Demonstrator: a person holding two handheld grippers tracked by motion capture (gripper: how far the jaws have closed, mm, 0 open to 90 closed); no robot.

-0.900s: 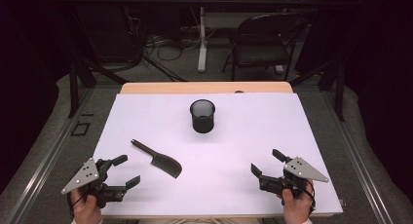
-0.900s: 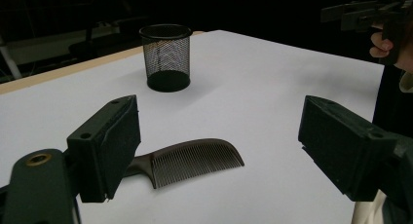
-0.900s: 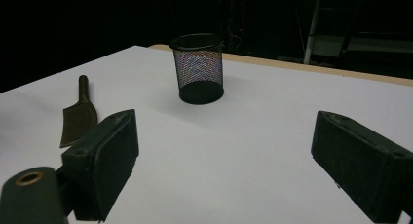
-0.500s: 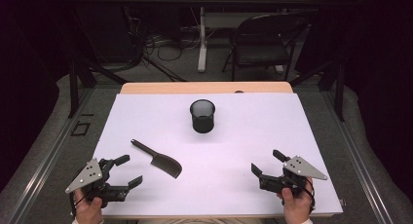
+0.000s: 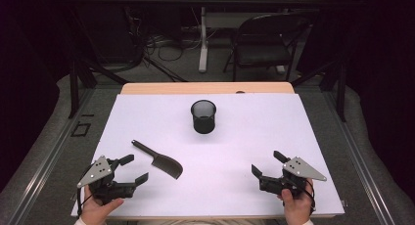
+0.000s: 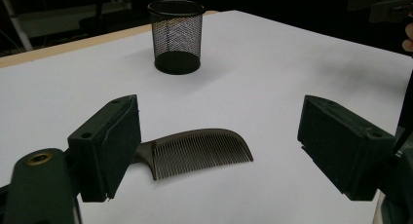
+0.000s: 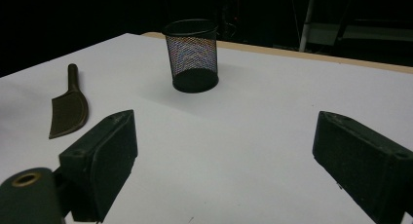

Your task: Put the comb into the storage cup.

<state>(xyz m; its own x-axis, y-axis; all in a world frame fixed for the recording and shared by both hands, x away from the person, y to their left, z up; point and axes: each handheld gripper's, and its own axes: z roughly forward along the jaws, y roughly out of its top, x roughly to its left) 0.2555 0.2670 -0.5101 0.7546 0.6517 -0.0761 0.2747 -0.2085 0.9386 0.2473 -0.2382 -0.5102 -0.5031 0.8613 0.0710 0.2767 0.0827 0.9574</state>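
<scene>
I hold the left tongs (image 5: 133, 169) apart and empty, lined up on the comb (image 5: 160, 160), while the right tongs (image 5: 268, 164) wait apart and empty.

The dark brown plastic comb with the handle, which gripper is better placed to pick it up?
Probably the left gripper: its open jaws already face the dark brown plastic comb lying close ahead. The right gripper sits across the white table, farther off.
</scene>
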